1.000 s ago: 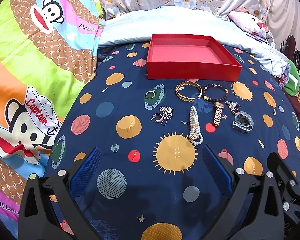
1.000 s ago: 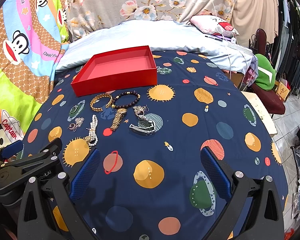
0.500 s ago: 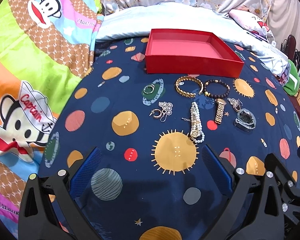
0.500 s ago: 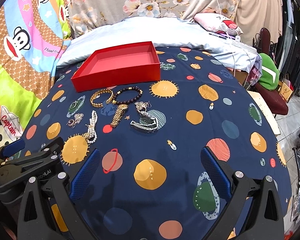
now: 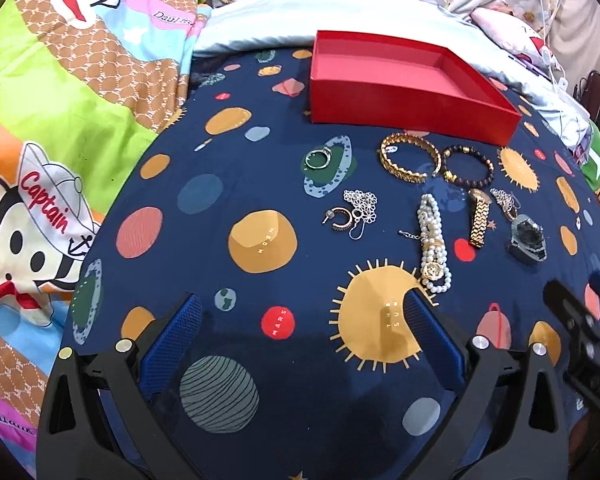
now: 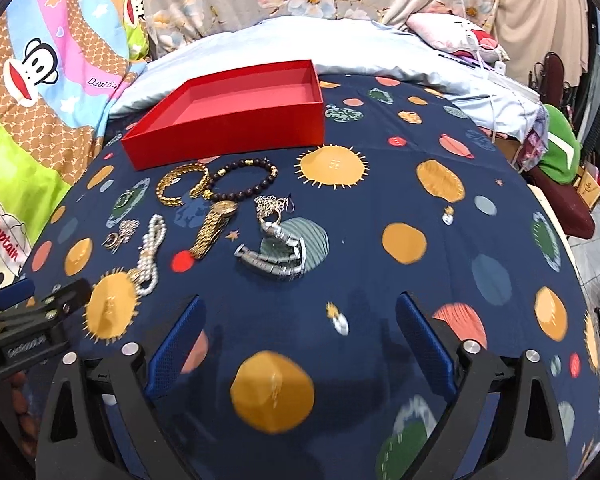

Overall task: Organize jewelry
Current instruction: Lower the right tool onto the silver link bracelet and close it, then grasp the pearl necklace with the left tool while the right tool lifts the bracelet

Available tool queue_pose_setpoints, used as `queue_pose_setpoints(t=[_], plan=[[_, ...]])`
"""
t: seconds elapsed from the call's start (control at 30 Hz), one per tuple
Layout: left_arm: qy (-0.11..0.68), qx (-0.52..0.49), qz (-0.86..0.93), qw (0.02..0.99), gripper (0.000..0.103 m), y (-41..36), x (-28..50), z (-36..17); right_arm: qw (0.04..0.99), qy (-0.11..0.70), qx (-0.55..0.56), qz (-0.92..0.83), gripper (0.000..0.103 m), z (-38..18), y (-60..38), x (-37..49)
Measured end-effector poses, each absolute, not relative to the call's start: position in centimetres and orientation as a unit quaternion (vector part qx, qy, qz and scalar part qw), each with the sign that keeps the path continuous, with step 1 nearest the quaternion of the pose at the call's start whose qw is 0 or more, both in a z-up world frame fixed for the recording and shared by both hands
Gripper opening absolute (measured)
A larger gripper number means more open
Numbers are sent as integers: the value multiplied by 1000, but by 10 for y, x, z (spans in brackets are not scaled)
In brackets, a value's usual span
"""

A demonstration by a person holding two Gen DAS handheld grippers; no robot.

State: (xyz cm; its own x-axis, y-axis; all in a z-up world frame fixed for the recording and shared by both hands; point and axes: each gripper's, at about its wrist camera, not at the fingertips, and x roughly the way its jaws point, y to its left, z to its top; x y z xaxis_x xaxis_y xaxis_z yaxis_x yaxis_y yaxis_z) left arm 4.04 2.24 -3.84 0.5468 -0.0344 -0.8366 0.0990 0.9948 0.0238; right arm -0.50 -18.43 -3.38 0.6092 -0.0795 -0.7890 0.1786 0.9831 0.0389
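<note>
Zero pieces in red box (image 5: 400,92) | jewelry (image 5: 432,236) all on bedspread (image 5: 240,160) before it | left gripper (image 5: 300,336) spread, empty | right gripper (image 6: 300,340) closing, nothing between.

Sheet (image 5: 260,168) print read "MARS" on red dot (image 5: 277,322), "MOON" on orange disc (image 5: 262,241), "THE SUN" on sun (image 5: 380,320). Blanket (image 5: 60,120): "Captain" on hat (image 5: 48,200).

Bright even indoor light, strong fisheye bending, motion blur in right-wrist foreground.
</note>
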Motion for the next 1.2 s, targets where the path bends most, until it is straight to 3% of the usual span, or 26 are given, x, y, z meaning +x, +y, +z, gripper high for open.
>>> queue_pose_setpoints(t=[0.27,0.47,0.57,0.63,0.67,1.0,1.2], plan=[[489,41,-46,870,98,15,51,-48,888,452,53,-60,80,-50,-189,28],[492,43,-55,868,98,12,54,-51,890,451,36,-59,63,-53,-181,36],[493,37,-63,867,98,11,54,-50,890,450,42,-58,44,-52,-183,36],[493,33,-71,866,98,8,54,-49,890,449,51,-57,20,-51,-186,35],[493,31,-75,866,98,6,54,-48,890,450,55,-58,18,-51,-188,34],[505,9,-109,856,97,-23,66,-52,883,456,99,-57,17,-48,-205,20],[495,18,-112,862,74,-37,70,-54,880,457,114,-58,17,-48,-213,15]])
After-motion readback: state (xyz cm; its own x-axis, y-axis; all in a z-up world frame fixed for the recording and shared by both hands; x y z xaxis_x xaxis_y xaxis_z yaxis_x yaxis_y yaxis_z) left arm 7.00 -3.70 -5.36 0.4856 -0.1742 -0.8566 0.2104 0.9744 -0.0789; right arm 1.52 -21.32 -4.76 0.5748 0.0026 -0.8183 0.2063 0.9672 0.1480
